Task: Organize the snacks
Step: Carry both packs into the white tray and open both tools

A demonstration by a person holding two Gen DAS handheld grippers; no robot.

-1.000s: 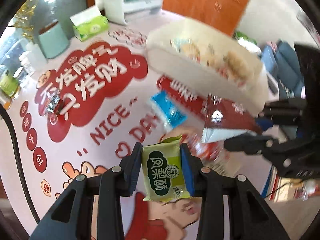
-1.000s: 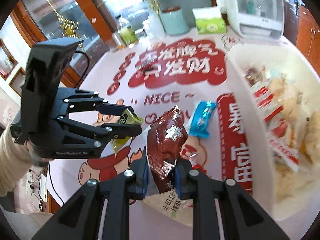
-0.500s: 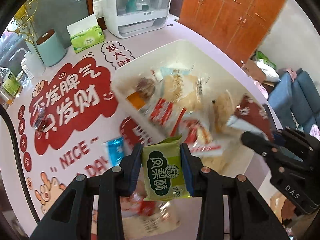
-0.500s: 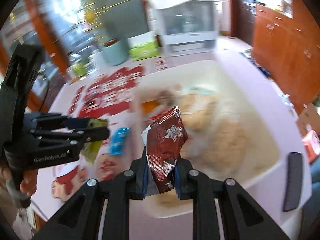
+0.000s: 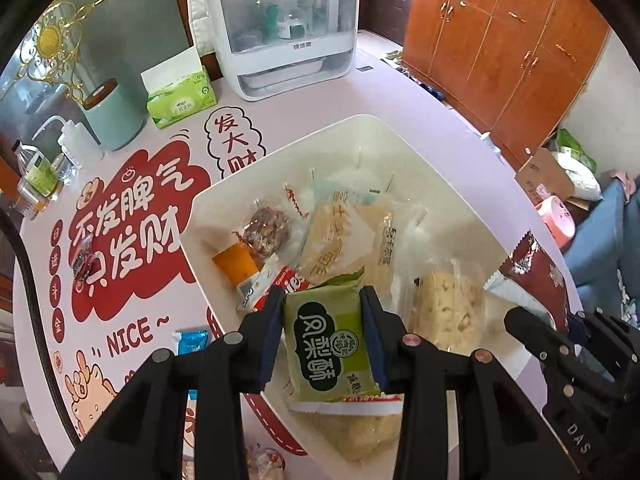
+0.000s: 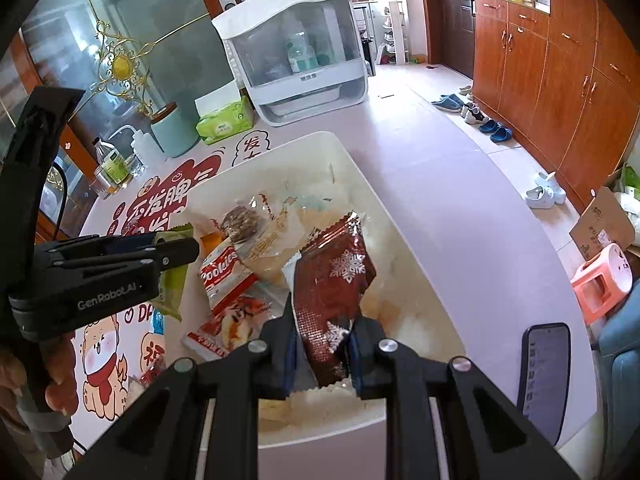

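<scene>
My left gripper (image 5: 322, 332) is shut on a green snack packet (image 5: 330, 346) and holds it above the white bin (image 5: 256, 164). The packet also shows in the right wrist view (image 6: 172, 276), at the bin's left rim. My right gripper (image 6: 322, 346) is shut on a dark red snowflake snack bag (image 6: 334, 280) and holds it over the bin (image 6: 360, 168). That bag shows at the right in the left wrist view (image 5: 534, 268). The bin holds several snack packets, among them a Cookies pack (image 6: 224, 270).
A blue snack packet (image 5: 192, 340) and a small wrapped candy (image 5: 82, 260) lie on the printed table mat left of the bin. A white cabinet (image 5: 280, 28), tissue pack (image 5: 180, 100) and teal canister (image 5: 110, 118) stand at the back. A phone (image 6: 544, 376) lies right of the bin.
Both grippers have swung from over the table mat to above the white bin, each still holding its packet. The bin has come into full view below them.
</scene>
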